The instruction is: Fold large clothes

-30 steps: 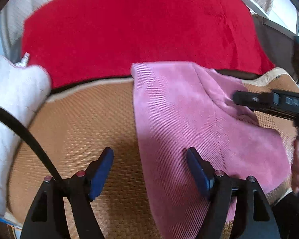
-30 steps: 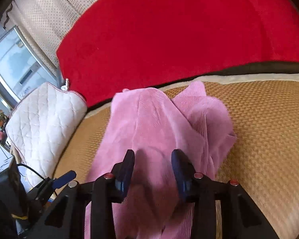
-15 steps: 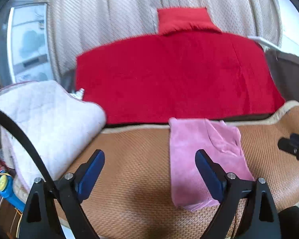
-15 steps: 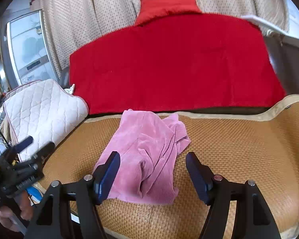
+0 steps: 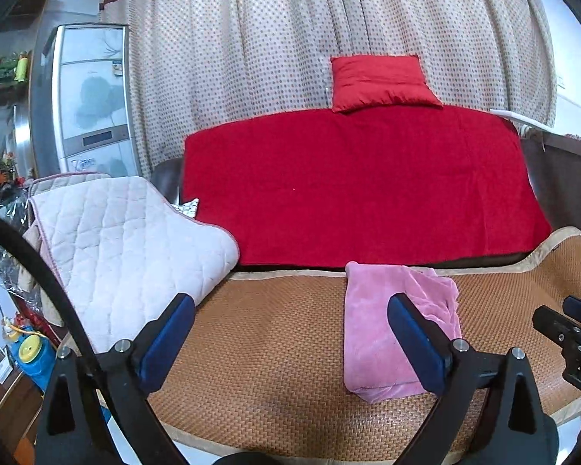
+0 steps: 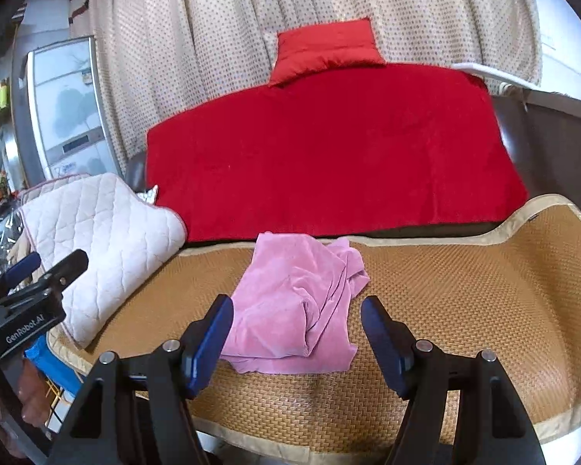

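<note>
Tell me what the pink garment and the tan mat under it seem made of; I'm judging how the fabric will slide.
The pink garment looks like soft ribbed velour or fine corduroy: faint parallel lines and a matte, plush sheen. The tan mat looks like woven rattan or bamboo-style fibre: a tight herringbone weave, slightly glossy, with a beige cloth border. Both are guesses from surface look.

folded garment (image 6: 294,306) on woven mat (image 6: 464,302), quilted pad (image 6: 97,244) left, blanket (image 6: 329,147) behind, cushion (image 6: 325,50) atop.
</note>
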`<state>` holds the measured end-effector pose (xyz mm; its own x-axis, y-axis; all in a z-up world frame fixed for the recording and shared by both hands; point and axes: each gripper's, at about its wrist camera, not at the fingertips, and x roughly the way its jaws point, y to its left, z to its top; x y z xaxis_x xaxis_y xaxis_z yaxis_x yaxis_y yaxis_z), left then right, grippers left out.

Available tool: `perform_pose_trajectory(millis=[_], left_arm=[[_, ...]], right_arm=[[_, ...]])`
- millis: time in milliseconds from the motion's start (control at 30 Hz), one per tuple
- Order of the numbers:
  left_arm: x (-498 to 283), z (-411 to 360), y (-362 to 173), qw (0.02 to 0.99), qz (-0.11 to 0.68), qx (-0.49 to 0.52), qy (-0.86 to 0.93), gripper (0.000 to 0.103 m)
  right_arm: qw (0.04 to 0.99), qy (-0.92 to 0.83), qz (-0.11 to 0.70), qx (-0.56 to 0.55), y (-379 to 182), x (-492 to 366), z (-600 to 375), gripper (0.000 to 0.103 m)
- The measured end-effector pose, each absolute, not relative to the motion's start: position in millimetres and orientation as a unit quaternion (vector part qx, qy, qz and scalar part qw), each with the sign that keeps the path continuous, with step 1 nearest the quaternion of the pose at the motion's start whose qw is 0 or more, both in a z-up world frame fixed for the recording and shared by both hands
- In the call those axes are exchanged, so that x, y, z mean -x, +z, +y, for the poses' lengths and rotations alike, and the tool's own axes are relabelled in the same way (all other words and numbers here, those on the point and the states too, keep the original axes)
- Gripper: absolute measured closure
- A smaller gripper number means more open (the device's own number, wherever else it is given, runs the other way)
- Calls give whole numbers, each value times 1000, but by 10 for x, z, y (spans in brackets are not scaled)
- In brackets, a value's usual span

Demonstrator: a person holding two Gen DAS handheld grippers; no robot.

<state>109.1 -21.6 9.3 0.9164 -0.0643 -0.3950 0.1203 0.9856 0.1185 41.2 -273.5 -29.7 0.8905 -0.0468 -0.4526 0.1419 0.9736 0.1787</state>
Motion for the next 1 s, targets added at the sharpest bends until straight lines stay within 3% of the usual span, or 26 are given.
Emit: perform_pose_trajectory(millis=[433, 1000], left_arm=[[-456, -88, 585, 989, 120, -80, -29, 1], [-331, -66, 794, 991, 106, -66, -51, 1]], right_arm=[[977, -49, 193, -74, 98, 16, -2403, 30], [976, -79, 193, -58, 165, 95, -2243, 30]])
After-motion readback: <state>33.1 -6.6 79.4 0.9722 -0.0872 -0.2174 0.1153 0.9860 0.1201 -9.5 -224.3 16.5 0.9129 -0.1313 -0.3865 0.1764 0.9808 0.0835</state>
